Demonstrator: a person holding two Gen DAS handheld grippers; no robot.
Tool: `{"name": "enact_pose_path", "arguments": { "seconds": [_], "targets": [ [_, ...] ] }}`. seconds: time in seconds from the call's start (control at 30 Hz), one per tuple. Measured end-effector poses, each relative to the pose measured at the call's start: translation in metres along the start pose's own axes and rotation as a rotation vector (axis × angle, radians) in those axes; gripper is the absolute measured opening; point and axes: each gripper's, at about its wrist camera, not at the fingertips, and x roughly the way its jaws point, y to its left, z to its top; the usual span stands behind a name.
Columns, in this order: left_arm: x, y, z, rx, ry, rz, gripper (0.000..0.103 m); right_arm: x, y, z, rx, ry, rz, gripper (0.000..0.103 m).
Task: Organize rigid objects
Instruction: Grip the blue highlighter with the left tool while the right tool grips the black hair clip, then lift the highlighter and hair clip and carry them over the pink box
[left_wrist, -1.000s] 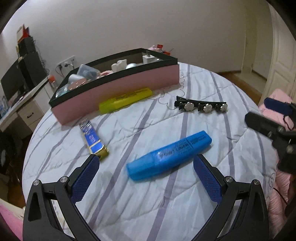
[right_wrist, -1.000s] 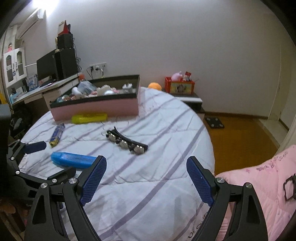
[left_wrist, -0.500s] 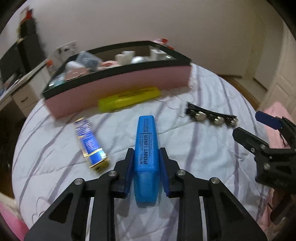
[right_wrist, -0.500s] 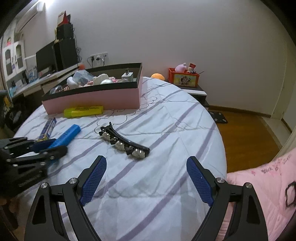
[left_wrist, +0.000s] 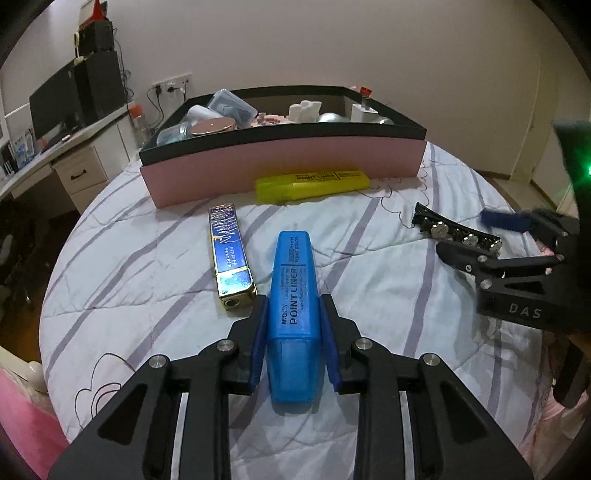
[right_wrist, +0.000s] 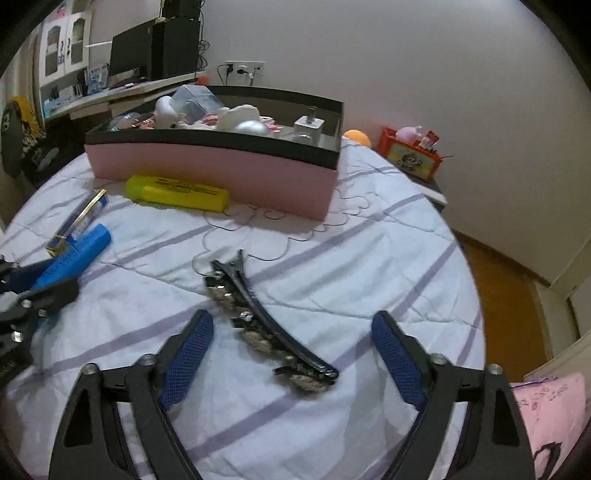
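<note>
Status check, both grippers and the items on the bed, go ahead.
Left gripper shut on blue highlighter. Right gripper jaws closing around hair clip, not yet touching. Yellow highlighter lies against pink box; nothing blocking.

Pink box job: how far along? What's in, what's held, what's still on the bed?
Done: the pink box already holds assorted small items. In hand: the left gripper is shut on the blue highlighter; the right gripper is closing around the black hair clip, pads not yet touching. Left: the yellow highlighter and blue-gold case lie on the quilt.
</note>
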Motion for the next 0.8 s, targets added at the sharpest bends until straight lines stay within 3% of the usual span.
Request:
{"name": "enact_pose_path", "arguments": {
  "seconds": [0.03,0.1,0.17,0.23,0.37,0.47,0.53,0.63,0.8],
  "targets": [
    [0.000,0.001,0.000,-0.005,-0.001,-0.008,0.029,-0.002,0.001,-0.002,0.016,0.003,0.045,0.056],
    [0.000,0.004,0.000,-0.016,0.001,-0.028,0.031,-0.007,0.007,-0.007,0.020,0.005,0.058,0.049],
    [0.000,0.005,0.001,-0.017,0.005,-0.052,0.040,-0.013,0.014,-0.009,0.023,0.005,0.094,0.043],
    [0.001,0.001,0.001,0.002,0.008,-0.051,0.043,-0.017,0.020,-0.011,0.032,0.005,0.135,0.043],
    [0.002,-0.004,0.002,0.018,0.011,-0.031,0.043,-0.012,0.029,-0.008,0.029,-0.001,0.103,0.043],
    [0.001,-0.001,0.001,0.005,0.004,-0.027,0.033,-0.007,0.028,-0.003,0.051,0.003,0.072,0.039],
    [0.000,0.002,0.001,-0.009,-0.003,-0.025,0.027,-0.005,0.031,0.000,0.043,0.000,0.067,0.019],
    [-0.002,0.005,0.001,-0.022,-0.013,-0.041,0.027,-0.007,0.034,0.000,0.037,-0.015,0.061,0.018],
    [-0.012,0.005,0.001,-0.034,-0.045,-0.050,0.027,-0.022,0.030,-0.006,0.104,-0.069,0.126,0.018]
  ]
}}
